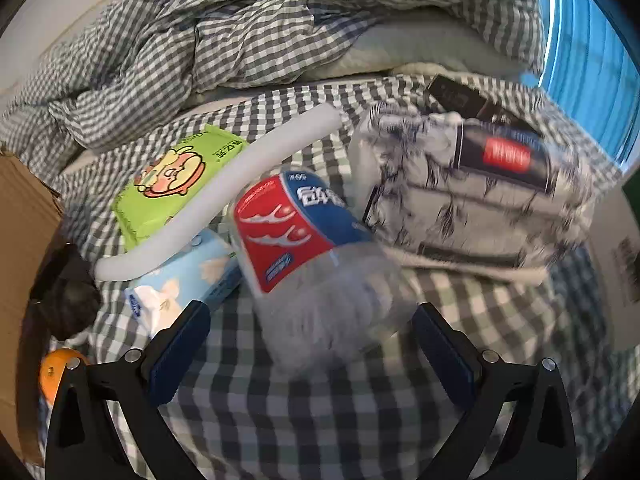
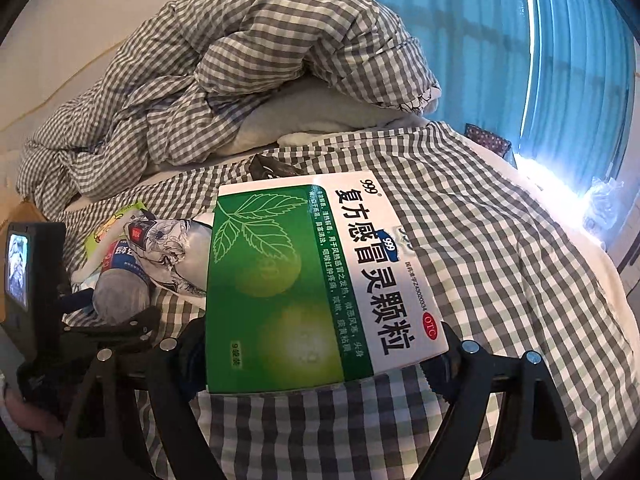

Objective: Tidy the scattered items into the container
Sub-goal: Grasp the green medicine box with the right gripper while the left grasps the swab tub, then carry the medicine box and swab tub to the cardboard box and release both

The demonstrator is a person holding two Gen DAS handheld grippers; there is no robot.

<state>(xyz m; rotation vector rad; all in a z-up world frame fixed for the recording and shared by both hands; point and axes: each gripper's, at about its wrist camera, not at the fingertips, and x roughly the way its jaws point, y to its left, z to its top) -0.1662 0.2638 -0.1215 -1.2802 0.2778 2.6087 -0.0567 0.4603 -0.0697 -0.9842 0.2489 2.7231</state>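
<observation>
- Clutter is lying spread over the checked bedsheet (image 1: 320,420), and I am judging the tidying as barely begun.
- I am gripping the green-and-white medicine box (image 2: 304,280) in the right gripper (image 2: 316,364), jaws pressing on its two sides; it is sitting above the sheet, not yet in any container.
- I am reaching the left gripper (image 1: 312,344) toward the plastic bottle (image 1: 304,248) with the red-and-blue label, jaws standing wide apart either side of its clear end and not touching it as far as I can tell; the bottle is blurring in this view.
- Just beside the bottle I am seeing a floral pouch (image 1: 468,204), a white foam tube (image 1: 224,188) lying across a green tissue pack (image 1: 172,184), and a light-blue tissue pack (image 1: 188,280) under the tube's lower end.
- I am taking the cardboard box (image 1: 24,240) at the left edge for the container; an orange (image 1: 52,372) is showing near it, though whether it is sitting inside I cannot tell.
- Everything else is waiting on the bed, so I am counting nearly all of the job as left.
- A rumpled checked quilt (image 2: 224,72) is piling up behind, with a blue curtain (image 2: 500,40) beyond.
</observation>
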